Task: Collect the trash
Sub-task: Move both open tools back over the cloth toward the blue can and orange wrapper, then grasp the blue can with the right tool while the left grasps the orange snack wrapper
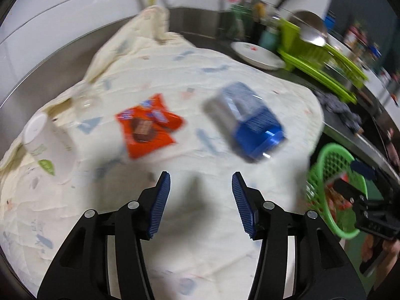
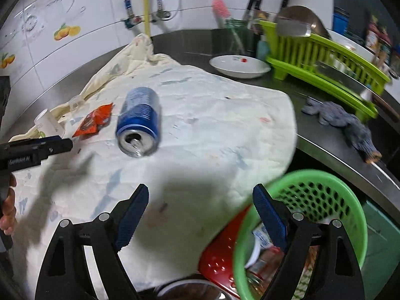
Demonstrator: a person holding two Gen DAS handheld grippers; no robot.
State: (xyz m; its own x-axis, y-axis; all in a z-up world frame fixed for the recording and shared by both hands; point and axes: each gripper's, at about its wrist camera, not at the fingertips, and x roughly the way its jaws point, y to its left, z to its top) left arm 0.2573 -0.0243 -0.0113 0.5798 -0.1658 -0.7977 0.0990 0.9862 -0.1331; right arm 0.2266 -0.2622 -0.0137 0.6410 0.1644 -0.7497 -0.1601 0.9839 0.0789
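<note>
A blue drink can [image 2: 138, 122] lies on its side on the cream cloth [image 2: 212, 130], its opened top facing me; it also shows blurred in the left wrist view [image 1: 246, 122]. An orange snack wrapper [image 1: 148, 126] lies left of it, also in the right wrist view [image 2: 93, 122]. A white paper cup [image 1: 41, 137] lies tipped at the far left. My left gripper [image 1: 201, 205] is open and empty, hovering above the cloth short of the wrapper and can. My right gripper [image 2: 200, 215] is open and empty over the cloth's edge, beside the green basket [image 2: 312, 182] that holds trash.
A green dish rack [image 2: 325, 60] with metal ware and a white plate [image 2: 240, 67] stand at the back right. A grey rag [image 2: 342, 122] lies on the steel counter. A tiled wall with pipes is behind. A red item [image 2: 220, 252] sits below the cloth's edge.
</note>
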